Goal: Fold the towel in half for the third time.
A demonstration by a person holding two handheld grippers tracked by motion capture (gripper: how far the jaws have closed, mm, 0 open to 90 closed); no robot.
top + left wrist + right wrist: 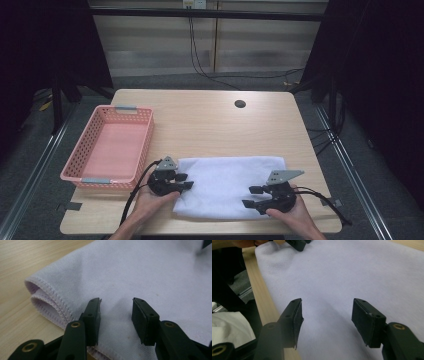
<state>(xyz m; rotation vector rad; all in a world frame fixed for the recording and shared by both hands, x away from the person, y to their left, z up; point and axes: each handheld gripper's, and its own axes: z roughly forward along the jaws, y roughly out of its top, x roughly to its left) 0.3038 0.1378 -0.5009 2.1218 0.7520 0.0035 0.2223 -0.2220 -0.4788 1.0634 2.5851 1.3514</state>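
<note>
Resting low over the folded towel (227,185), your left gripper (183,181) at nine o'clock and right gripper (252,196) at four o'clock point inward, fingers (93,315) spread, gripping nothing.

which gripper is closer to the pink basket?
Left. The left gripper sits at the towel's left end, just beside the pink basket; the right gripper is over the towel's right end, well away.

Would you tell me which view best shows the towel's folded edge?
The left gripper view: the towel shows its stitched, doubled edge close up. The high view gives the whole towel but no stitching; the right gripper view shows flat cloth.
</note>
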